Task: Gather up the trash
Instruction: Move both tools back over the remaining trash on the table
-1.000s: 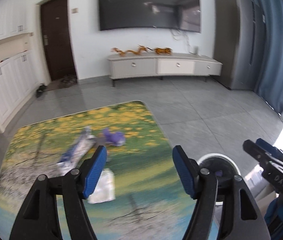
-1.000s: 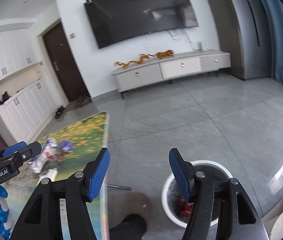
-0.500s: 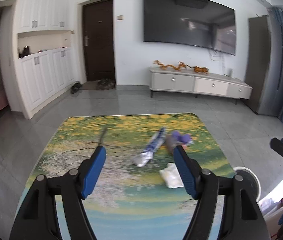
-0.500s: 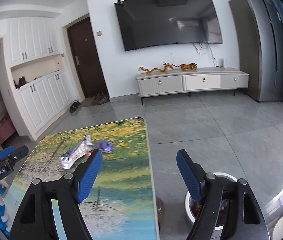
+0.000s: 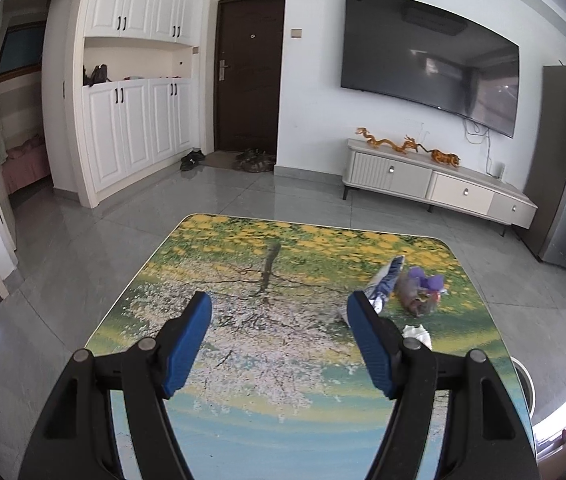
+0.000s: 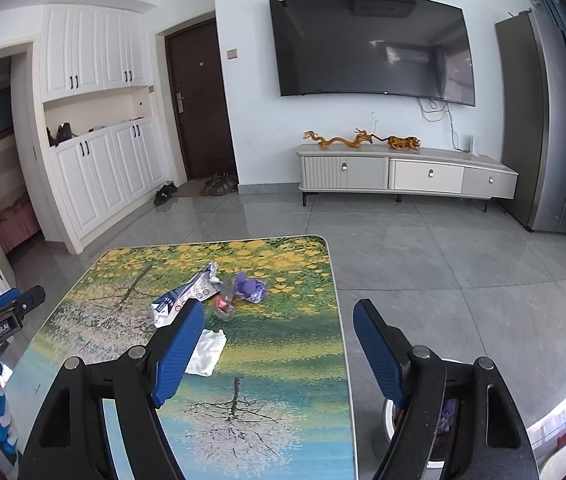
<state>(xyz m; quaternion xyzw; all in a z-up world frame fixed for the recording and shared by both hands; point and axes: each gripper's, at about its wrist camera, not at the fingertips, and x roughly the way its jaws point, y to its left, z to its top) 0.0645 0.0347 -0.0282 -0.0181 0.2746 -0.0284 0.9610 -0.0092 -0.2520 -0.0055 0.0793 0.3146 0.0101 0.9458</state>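
Trash lies on the landscape-printed table (image 6: 283,380): a blue-and-white wrapper (image 6: 187,296), a clear bag with a red scrap (image 6: 224,305), a purple wrapper (image 6: 250,287) and a white tissue (image 6: 207,350). My right gripper (image 6: 280,305) is open and empty above the table's near right part, and its left finger hides part of the tissue. My left gripper (image 5: 280,298) is open and empty over the table's middle. The blue-and-white wrapper (image 5: 383,280), the purple wrapper (image 5: 427,282) and the tissue (image 5: 417,334) lie to its right. A white bin (image 6: 391,416) stands on the floor at the lower right.
The table edge (image 6: 341,320) drops to grey floor tiles on the right. A TV cabinet (image 6: 403,176) stands on the far wall beside a dark door (image 6: 199,108), and white cupboards (image 6: 99,176) line the left. A tall grey fridge (image 6: 543,128) is at the right.
Both views swung left, from the bin and floor onto the table. The bin slid from between the right fingers to the lower right. The right jaws stand wider than a second ago.
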